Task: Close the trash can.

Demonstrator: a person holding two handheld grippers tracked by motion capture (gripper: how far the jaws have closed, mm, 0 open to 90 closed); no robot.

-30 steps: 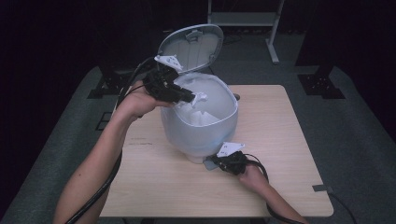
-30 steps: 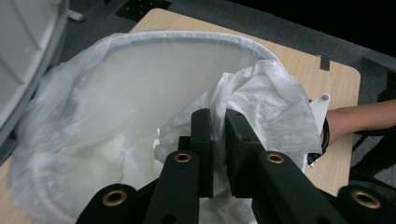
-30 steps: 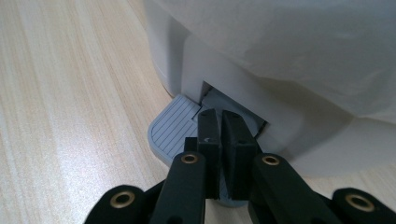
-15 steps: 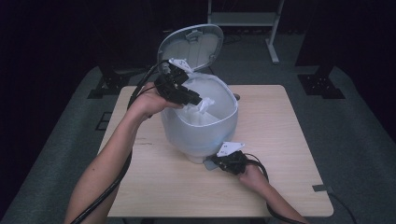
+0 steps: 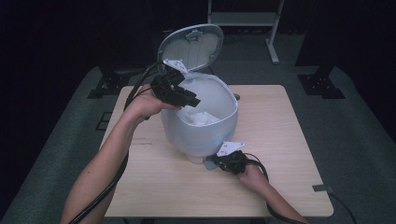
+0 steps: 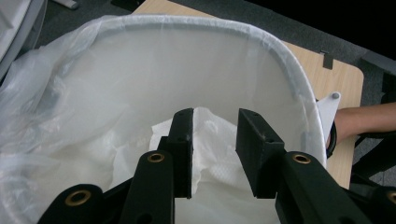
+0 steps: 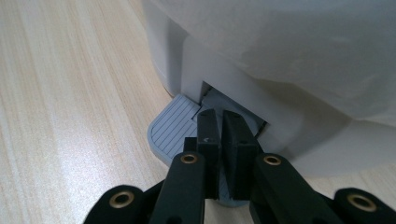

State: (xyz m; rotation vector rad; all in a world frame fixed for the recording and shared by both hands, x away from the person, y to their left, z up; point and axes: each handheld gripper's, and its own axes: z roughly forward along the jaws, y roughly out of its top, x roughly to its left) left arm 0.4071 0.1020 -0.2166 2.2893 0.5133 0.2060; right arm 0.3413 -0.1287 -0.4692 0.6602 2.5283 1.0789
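left tool [image 5: 190, 100] lifted — paper [image 6: 212, 140] released

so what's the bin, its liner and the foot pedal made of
The bin looks like smooth moulded plastic, pale blue-grey with a soft sheen. Its liner seems to be thin translucent white plastic film: it wrinkles and folds over the rim. The foot pedal appears to be matte grey plastic with ribbed grooves; the right claw presses on it.
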